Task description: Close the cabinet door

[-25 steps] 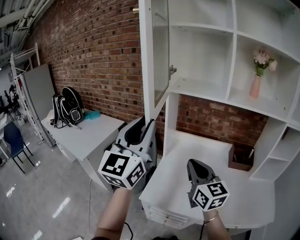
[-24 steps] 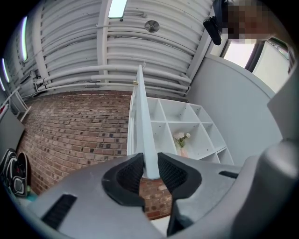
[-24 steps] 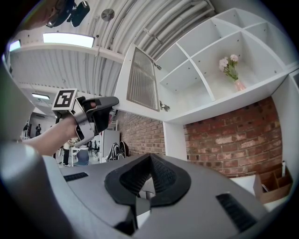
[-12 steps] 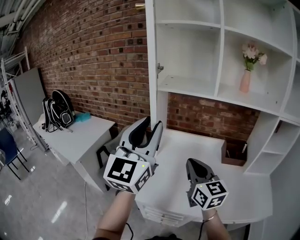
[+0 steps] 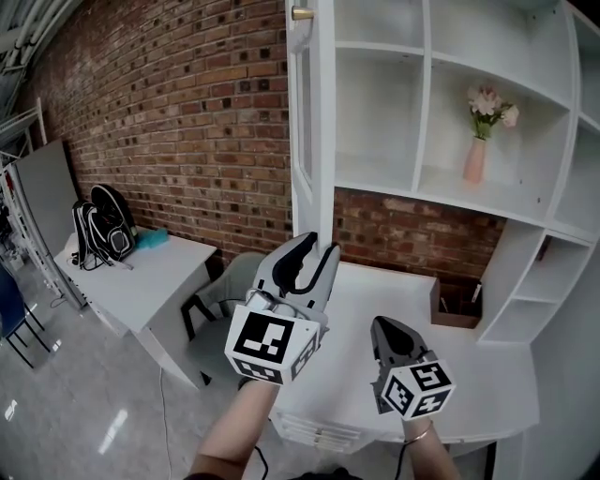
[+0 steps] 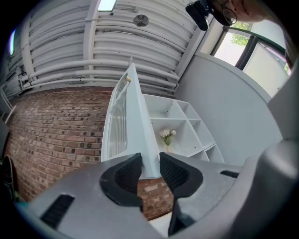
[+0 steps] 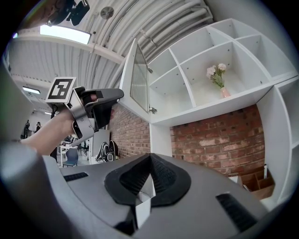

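The white cabinet door (image 5: pixel 309 141) with a ribbed glass panel and a brass knob (image 5: pixel 302 13) stands out from the shelf unit (image 5: pixel 375 183), nearly edge-on to me. My left gripper (image 5: pixel 317 246) points up at the door's lower end. In the left gripper view the door (image 6: pixel 135 126) has its bottom edge between the jaws of the left gripper (image 6: pixel 150 165), which are opening; the pads sit close on either side without a clear squeeze. My right gripper (image 5: pixel 386 325) hovers over the white desk (image 5: pixel 375 375), shut and holding nothing, as the right gripper view (image 7: pixel 150 158) confirms.
A pink vase of flowers (image 5: pixel 476 155) stands in an open shelf. A brown box (image 5: pixel 455 305) sits at the desk's back right. A grey chair (image 5: pixel 225 291) is below my left arm. Further left, a backpack (image 5: pixel 98 234) lies on a side table against the brick wall.
My left gripper has moved right and up to the door's lower end, and its jaws stand wider. The door now looks nearer to edge-on. The right gripper has barely shifted.
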Action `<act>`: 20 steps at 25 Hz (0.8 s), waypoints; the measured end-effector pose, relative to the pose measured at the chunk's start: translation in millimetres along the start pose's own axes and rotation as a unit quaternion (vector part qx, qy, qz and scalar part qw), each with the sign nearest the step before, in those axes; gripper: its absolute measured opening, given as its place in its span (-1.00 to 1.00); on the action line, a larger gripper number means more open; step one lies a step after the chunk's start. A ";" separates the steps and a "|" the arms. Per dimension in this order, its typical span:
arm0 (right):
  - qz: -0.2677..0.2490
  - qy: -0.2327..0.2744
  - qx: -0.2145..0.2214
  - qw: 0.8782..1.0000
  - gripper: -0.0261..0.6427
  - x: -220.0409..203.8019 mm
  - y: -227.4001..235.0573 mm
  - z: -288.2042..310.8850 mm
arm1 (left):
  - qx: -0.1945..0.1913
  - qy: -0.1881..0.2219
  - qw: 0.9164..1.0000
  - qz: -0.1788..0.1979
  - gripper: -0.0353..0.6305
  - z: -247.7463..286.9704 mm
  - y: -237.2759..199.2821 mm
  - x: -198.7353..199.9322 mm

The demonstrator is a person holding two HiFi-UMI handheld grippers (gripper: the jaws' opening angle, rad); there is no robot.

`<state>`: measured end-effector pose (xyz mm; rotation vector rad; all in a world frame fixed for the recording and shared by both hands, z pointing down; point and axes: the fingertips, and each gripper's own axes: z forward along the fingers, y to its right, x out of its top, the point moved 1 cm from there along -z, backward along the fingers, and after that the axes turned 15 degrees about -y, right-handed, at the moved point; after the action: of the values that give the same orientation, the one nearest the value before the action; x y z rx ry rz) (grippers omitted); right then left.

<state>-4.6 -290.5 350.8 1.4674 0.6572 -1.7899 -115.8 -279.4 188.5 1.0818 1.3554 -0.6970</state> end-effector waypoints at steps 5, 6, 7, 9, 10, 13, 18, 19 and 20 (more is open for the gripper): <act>-0.001 -0.003 -0.015 1.000 -0.92 -2.7 9.4 -9.7 | -0.002 -0.005 1.000 0.001 -0.55 18.9 14.8 1.0; -0.001 -0.003 -0.020 1.000 -0.92 -3.0 12.2 -11.8 | -0.002 -0.006 1.000 0.003 -0.55 23.7 18.2 1.6; -0.001 -0.003 -0.024 1.000 -0.92 -3.4 15.3 -14.0 | 0.000 -0.005 1.000 0.006 -0.55 28.5 21.7 2.1; 0.001 -0.002 -0.033 0.999 -0.92 -4.8 22.5 -18.5 | 0.008 -0.003 1.000 0.010 -0.55 37.8 29.1 3.6; 0.002 -0.002 -0.037 0.999 -0.92 -5.7 26.6 -20.6 | 0.009 -0.003 1.000 0.010 -0.55 42.6 32.7 4.0; 0.001 -0.005 -0.049 0.999 -0.92 -6.2 39.4 -25.7 | 0.001 -0.009 1.000 0.008 -0.55 58.5 41.9 2.8; -0.009 -0.007 -0.062 0.998 -0.92 2.4 54.7 -28.5 | -0.014 -0.024 1.000 0.003 -0.55 92.0 52.9 2.6; -0.011 -0.006 -0.063 0.998 -0.92 4.2 57.2 -29.4 | -0.015 -0.027 1.000 0.005 -0.55 100.3 55.8 3.3; -0.012 -0.006 -0.064 0.998 -0.92 5.7 59.7 -30.3 | -0.016 -0.031 0.999 0.008 -0.55 109.2 58.6 3.2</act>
<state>60.4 -305.1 341.8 1.3676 0.7735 -1.7394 -17.4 -354.8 184.8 1.0371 1.3000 -0.6893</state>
